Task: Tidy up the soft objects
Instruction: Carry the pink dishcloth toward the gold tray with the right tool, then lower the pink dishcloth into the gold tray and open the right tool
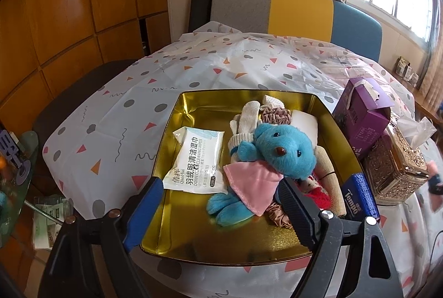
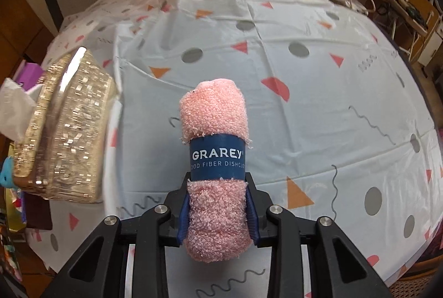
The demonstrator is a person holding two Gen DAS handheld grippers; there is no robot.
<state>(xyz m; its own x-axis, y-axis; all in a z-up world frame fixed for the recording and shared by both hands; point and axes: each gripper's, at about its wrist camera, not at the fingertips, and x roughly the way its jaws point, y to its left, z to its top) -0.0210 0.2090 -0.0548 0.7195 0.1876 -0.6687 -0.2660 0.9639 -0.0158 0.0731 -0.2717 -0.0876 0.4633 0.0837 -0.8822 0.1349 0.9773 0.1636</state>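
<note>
A gold tin tray (image 1: 199, 237) lies on the patterned tablecloth. It holds a white wet-wipes pack (image 1: 195, 159), a blue plush bear (image 1: 277, 151) with a pink cloth (image 1: 252, 181), white knitted gloves (image 1: 249, 118), scrunchies (image 1: 274, 115) and a small red doll (image 1: 315, 192). My left gripper (image 1: 220, 181) hovers open over the tray's near half, with nothing pressed between its fingers. My right gripper (image 2: 217, 215) is shut on a rolled pink dishcloth (image 2: 214, 109) with a blue paper band, held above the tablecloth, to the right of the tissue box.
An ornate golden tissue box (image 1: 396, 165) (image 2: 66, 131) and a purple carton (image 1: 362, 118) stand just right of the tray. A blue Tempo tissue pack (image 1: 360, 195) leans at the tray's right edge. A grey, yellow and blue chair back (image 1: 299, 10) rises behind the table.
</note>
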